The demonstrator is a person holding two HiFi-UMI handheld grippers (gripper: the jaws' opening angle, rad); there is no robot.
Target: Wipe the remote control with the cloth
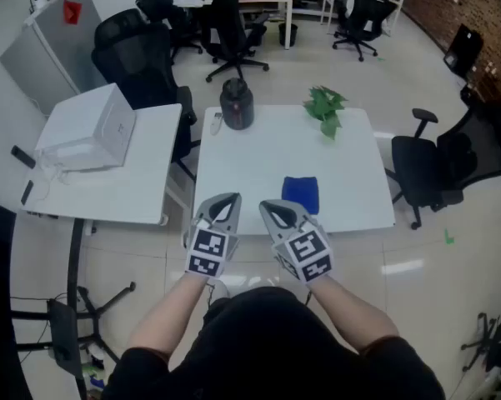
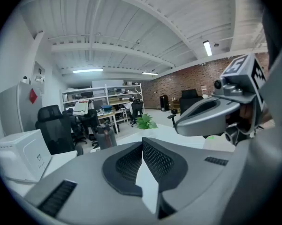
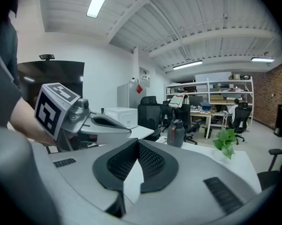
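Note:
A blue cloth (image 1: 300, 194) lies folded near the front edge of the white table (image 1: 258, 165). A small pale oblong thing (image 1: 216, 123), which may be the remote control, rests at the table's back left beside a dark jug (image 1: 236, 104). My left gripper (image 1: 225, 200) and right gripper (image 1: 275, 209) hover side by side above the table's front edge, both shut and empty. The right gripper's tip is just left of the cloth and does not touch it. The left gripper view shows its jaws (image 2: 141, 142) pressed together; so does the right gripper view (image 3: 137, 144).
A small green plant (image 1: 325, 111) stands at the table's back right. A second white table (image 1: 125, 182) with a white box (image 1: 87, 127) adjoins on the left. Black office chairs (image 1: 438, 169) stand to the right and behind.

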